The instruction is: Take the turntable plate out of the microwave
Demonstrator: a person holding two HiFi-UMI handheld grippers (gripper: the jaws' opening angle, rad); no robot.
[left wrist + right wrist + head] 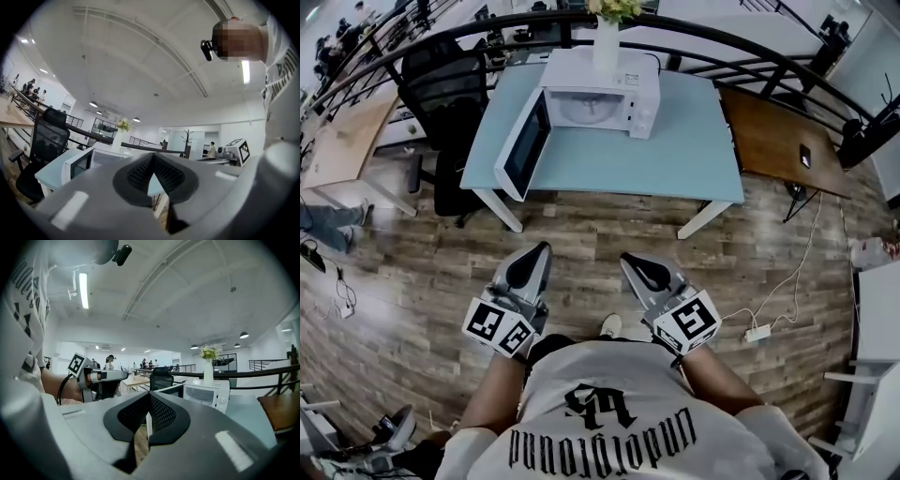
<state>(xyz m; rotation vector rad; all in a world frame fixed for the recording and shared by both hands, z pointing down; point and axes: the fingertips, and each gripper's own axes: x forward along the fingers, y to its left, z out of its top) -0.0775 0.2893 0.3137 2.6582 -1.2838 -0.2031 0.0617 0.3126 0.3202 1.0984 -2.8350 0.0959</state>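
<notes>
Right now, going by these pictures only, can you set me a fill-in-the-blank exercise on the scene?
1. The door of the microwave stands ____.
2. On top of the microwave stands a ____ of flowers.
3. The left gripper and the right gripper both have their jaws ____.
4. The microwave sits on a light ____ table.

Missing words: open; vase; shut; blue.
</notes>
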